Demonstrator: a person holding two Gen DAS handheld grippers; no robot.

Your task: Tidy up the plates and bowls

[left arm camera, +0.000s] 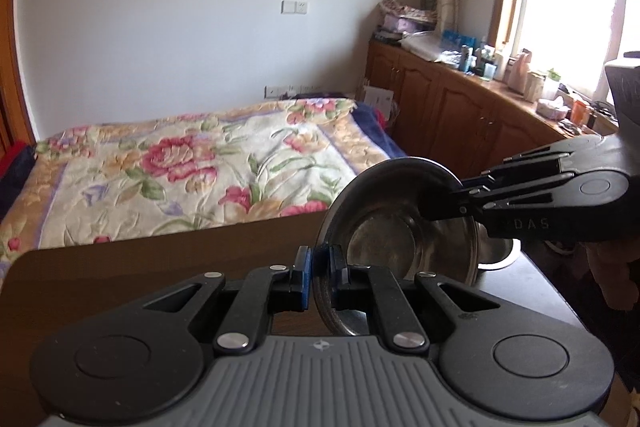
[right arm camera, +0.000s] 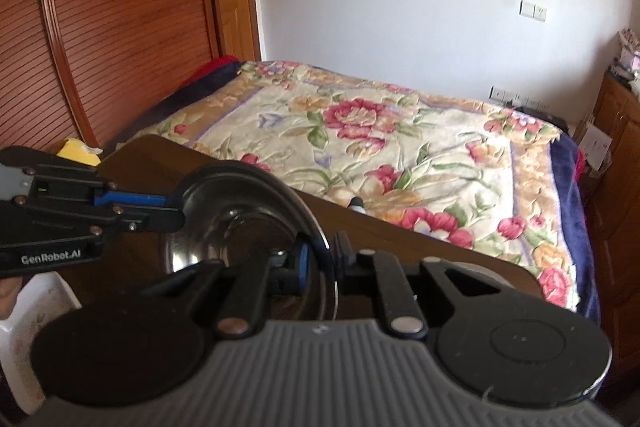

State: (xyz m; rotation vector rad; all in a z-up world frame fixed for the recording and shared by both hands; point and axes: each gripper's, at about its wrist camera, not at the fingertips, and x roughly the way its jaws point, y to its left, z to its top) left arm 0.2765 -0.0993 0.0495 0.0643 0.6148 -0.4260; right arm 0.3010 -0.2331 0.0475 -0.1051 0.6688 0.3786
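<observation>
A shallow steel bowl [left arm camera: 384, 239] is held up on edge above the dark brown table [left arm camera: 160, 267], its hollow side facing the left wrist camera. My left gripper [left arm camera: 320, 267] is shut on its lower left rim. My right gripper [left arm camera: 440, 199] reaches in from the right, shut on the upper right rim. In the right wrist view the same bowl [right arm camera: 240, 227] shows its inside, with the right gripper [right arm camera: 322, 259] clamped on the near rim and the left gripper [right arm camera: 176, 209] on the far left rim. A second steel bowl [left arm camera: 496, 253] sits partly hidden behind the first.
A bed with a floral blanket [left arm camera: 180, 167] lies beyond the table. Wooden cabinets [left arm camera: 460, 107] with a cluttered top line the right wall under the window. A white plastic basket [right arm camera: 24, 339] stands low at the left, and a yellow object [right arm camera: 78, 151] lies by the wooden wardrobe.
</observation>
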